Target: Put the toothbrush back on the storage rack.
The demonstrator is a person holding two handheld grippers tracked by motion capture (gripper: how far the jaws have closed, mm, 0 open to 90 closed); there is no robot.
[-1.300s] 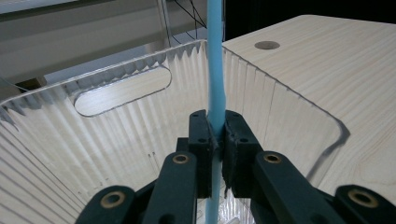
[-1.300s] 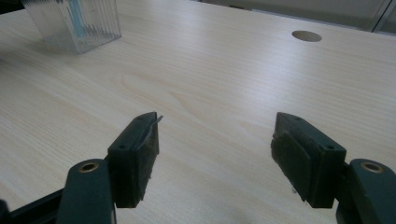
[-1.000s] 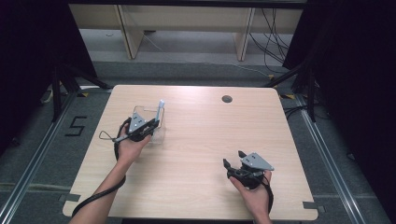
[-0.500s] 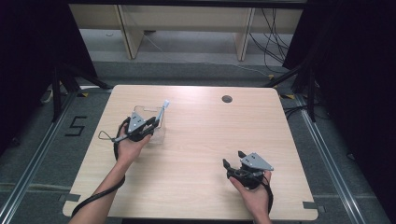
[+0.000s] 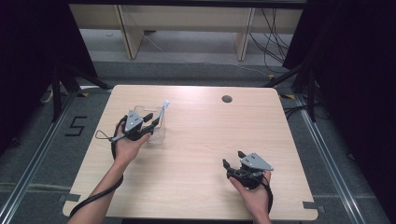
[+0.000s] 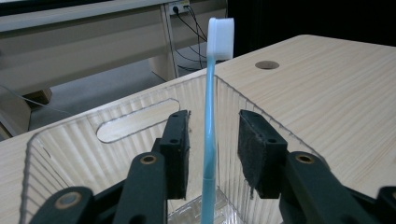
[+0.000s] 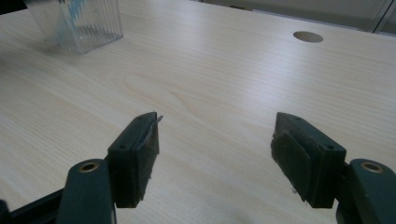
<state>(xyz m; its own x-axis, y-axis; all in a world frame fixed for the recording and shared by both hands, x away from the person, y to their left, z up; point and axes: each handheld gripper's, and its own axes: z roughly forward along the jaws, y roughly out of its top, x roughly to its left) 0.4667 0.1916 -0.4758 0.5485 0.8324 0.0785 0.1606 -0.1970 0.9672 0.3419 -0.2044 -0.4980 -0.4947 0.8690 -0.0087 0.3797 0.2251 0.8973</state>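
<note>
A light-blue toothbrush (image 6: 208, 140) with a white head stands in a clear ribbed container (image 6: 70, 149) and leans on its far rim. My left gripper (image 6: 212, 154) reaches into the container, and its jaws have just been opening. The handle stands between the pads with a gap on both sides. From above, the toothbrush (image 5: 164, 106) sticks out of the container (image 5: 159, 135) at the table's left, with the left gripper (image 5: 152, 125) over it. My right gripper (image 5: 233, 157) rests open at the front right, holding nothing. The right gripper (image 7: 215, 144) points across bare wood toward the container (image 7: 77, 23).
The wooden table (image 5: 201, 140) has a round cable hole (image 5: 227, 99) near its far edge, right of centre. Shelving legs and loose cables stand on the floor beyond the table. Black curtains flank both sides.
The left gripper's jaws have opened and let go of the toothbrush, whose head has tipped toward the right. The right gripper has stayed put.
</note>
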